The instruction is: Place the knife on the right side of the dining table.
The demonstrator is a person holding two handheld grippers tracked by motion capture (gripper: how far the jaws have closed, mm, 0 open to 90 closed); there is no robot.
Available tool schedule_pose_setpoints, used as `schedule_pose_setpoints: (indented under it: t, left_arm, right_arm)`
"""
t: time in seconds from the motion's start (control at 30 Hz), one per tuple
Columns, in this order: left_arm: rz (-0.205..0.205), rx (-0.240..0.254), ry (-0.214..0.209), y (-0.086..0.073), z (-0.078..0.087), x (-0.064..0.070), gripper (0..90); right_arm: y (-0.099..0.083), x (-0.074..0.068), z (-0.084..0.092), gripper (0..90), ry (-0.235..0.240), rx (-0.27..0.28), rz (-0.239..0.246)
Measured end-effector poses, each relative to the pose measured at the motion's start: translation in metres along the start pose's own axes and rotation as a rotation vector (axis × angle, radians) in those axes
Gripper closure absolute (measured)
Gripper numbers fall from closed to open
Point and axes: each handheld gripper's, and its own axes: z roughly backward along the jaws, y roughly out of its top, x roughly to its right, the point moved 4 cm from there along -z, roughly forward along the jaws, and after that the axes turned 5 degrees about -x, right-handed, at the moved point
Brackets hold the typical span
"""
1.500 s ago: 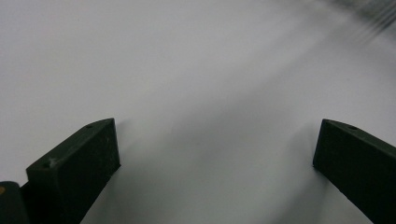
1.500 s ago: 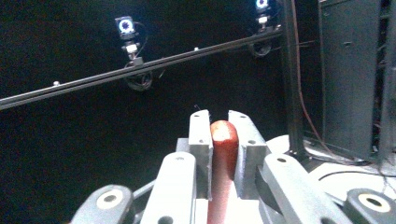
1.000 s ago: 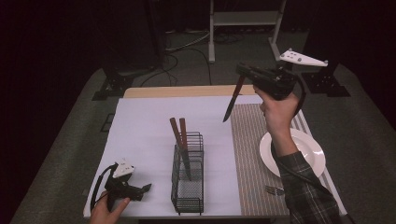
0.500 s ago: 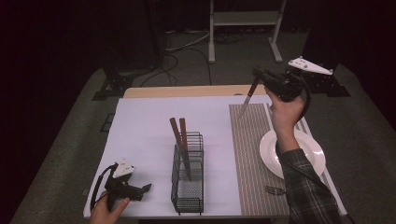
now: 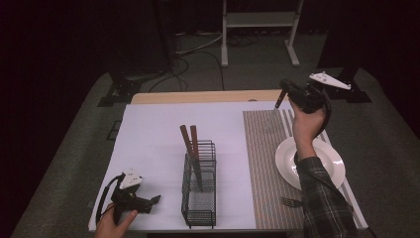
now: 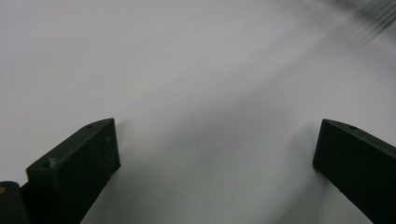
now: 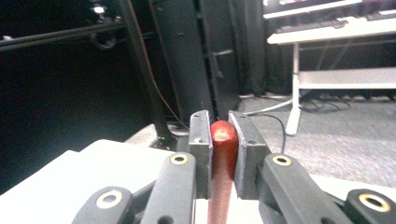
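Observation:
A person's right hand holds my right gripper [image 5: 286, 89] up over the far end of the striped placemat [image 5: 261, 163]. It is shut on the red-brown handle of a knife [image 5: 276, 110], whose blade hangs down and to the left above the mat. In the right gripper view the handle [image 7: 223, 158] is pinched between the jaws of that gripper [image 7: 219, 127]. My left gripper [image 5: 148, 202] lies on the white mat at the front left, open and holding nothing. In the left gripper view, my left gripper [image 6: 215, 154] has wide-apart jaws over bare white surface.
A black wire rack [image 5: 199, 196] stands at the front middle with two brown-handled utensils [image 5: 190, 141] upright in it. A white plate [image 5: 288, 159] sits on the placemat's right side, a fork [image 5: 291, 202] in front of it. The white mat [image 5: 153, 129] covers the left.
My right gripper has carried the knife to the right and lower, from above the table's middle back to over the far end of the placemat. The left gripper has not moved.

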Motion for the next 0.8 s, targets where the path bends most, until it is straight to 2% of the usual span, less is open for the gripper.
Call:
schedule_pose_setpoints:
  t: [0.27,0.8]
  left_arm:
    - [0.0,0.0,0.0,0.0,0.0,0.0,0.0]
    - [0.0,0.0,0.0,0.0,0.0,0.0,0.0]
  right_arm:
    - [-0.015,0.016,-0.004,79.5,-0.061,-0.013,-0.012]
    - [-0.03,0.027,-0.006,79.4,-0.086,-0.024,-0.036]
